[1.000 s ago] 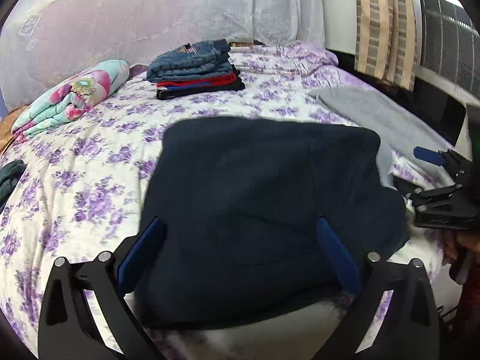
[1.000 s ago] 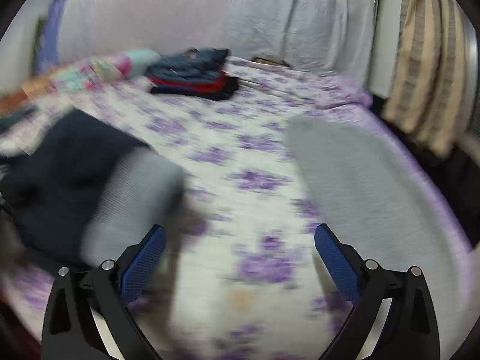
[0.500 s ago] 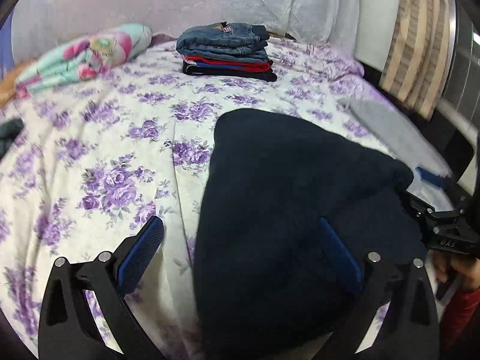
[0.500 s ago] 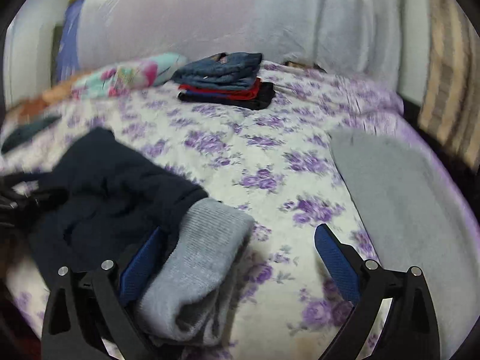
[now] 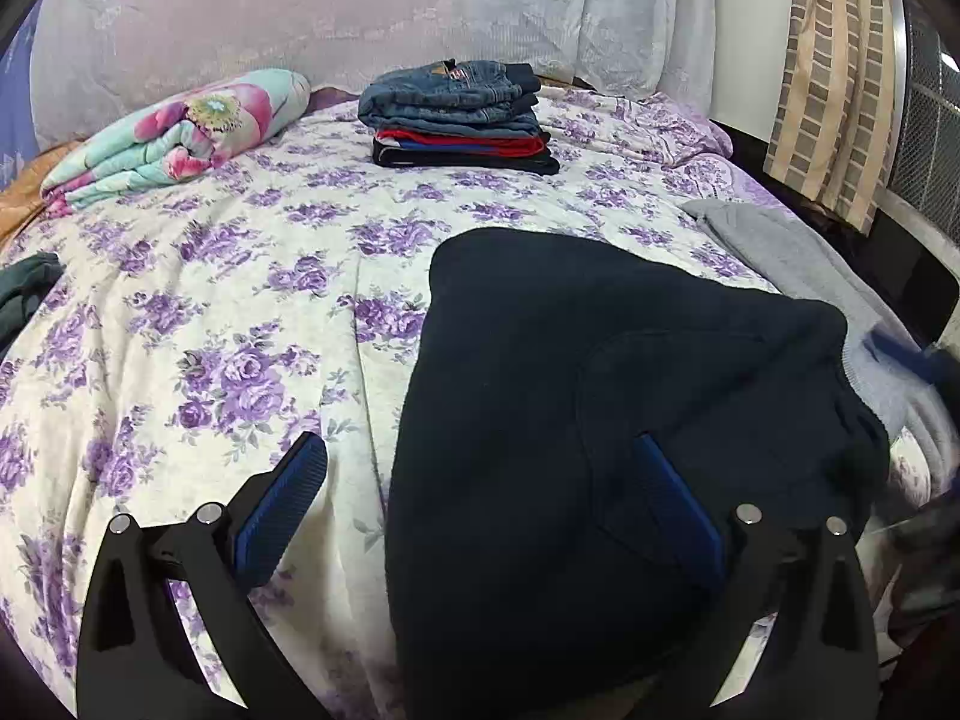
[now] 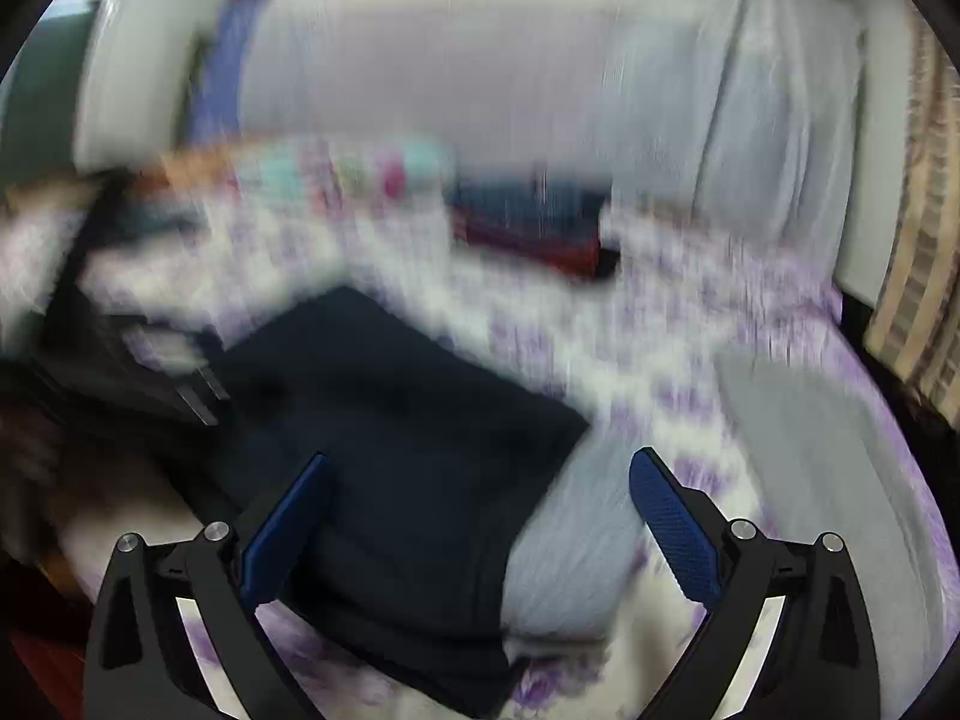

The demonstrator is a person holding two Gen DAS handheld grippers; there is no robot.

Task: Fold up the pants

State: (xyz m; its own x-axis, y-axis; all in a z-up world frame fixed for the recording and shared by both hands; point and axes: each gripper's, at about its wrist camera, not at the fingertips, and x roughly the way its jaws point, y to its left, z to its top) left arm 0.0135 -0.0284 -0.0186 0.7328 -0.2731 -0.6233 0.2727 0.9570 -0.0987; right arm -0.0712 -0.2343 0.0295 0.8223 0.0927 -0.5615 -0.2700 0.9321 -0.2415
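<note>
Folded dark navy fleece pants [image 5: 600,420] are seen lower centre-right of the left wrist view, lying on the purple-flowered white bedspread [image 5: 210,330]. The left gripper [image 5: 480,510] is spread wide, nothing held. In the blurred right wrist view, the right gripper [image 6: 480,516] is likewise wide open and empty above the pants. A grey knit garment [image 5: 798,258] lies at right. A stack of folded jeans and clothes [image 5: 456,114] is noted upper centre.

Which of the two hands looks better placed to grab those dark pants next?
Probably the left. Its gripper hangs open right over the dark pants, one finger above the cloth, and its view is steady. The right gripper is open too, but its picture is smeared by motion.
</note>
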